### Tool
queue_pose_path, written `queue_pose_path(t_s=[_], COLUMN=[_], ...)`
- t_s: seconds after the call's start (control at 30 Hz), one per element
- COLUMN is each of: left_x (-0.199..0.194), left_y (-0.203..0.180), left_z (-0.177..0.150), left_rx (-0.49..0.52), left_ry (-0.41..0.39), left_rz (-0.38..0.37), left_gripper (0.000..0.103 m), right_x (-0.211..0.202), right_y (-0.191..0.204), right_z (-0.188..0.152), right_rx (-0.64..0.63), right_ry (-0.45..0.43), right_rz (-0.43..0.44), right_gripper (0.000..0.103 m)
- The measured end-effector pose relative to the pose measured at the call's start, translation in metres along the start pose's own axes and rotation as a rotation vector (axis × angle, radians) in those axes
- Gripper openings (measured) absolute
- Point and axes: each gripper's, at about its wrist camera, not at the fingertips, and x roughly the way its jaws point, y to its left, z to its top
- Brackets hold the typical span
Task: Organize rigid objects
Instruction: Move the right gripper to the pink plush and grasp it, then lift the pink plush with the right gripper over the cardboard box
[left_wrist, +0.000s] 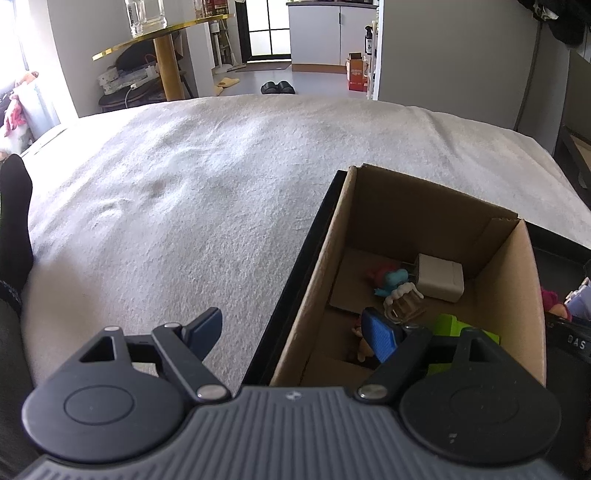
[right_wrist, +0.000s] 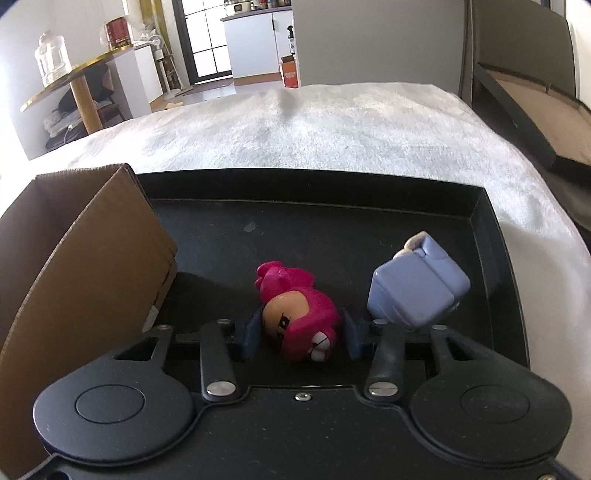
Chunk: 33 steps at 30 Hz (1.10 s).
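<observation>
In the right wrist view a pink toy figure (right_wrist: 299, 314) lies on its side in the black tray (right_wrist: 332, 192). My right gripper (right_wrist: 301, 336) is shut on it, with a blue pad pressed against each side of its head. A pale blue block toy (right_wrist: 417, 288) rests just to its right, apart from the fingers. The left gripper (left_wrist: 295, 332) stands open astride the near wall of the cardboard box (left_wrist: 424, 206), one finger over the blanket and one inside the box, holding nothing. Inside the box lie a white plug (left_wrist: 439, 277), a blue and red toy (left_wrist: 388, 278) and a green piece (left_wrist: 454, 325).
The tray and box sit on a white blanket (left_wrist: 203, 184) covering a bed. A leg in a black sock (left_wrist: 14, 221) lies at the left edge. The box's brown wall (right_wrist: 92, 258) rises close to the left of my right gripper. A gold-rimmed table (left_wrist: 162, 37) stands beyond the bed.
</observation>
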Motion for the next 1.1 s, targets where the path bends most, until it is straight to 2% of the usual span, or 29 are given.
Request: queue_pose_path(t_s=[0.47, 0.93, 1.1], left_x=[-0.006, -0.015, -0.015], left_y=[-0.002, -0.001, 0.002], left_z=[-0.008, -0.015, -0.019], left_rx=[0.019, 0.026, 0.016], left_ry=[0.000, -0.020, -0.038], left_rz=[-0.021, -0.066, -0.075], left_gripper=[0.081, 0.081, 0.075], right_x=[-0.059, -0.091, -0.099], right_y=[0.009, 0.027, 0.037], right_z=[-0.003, 0.008, 0.013], right_rx=[0.028, 0.016, 0.002], right_ry=[-0.061, -0.111, -0.140], right_rz=[-0.009, -0.002, 0.008], right_gripper=[0.044, 0.044, 0.044])
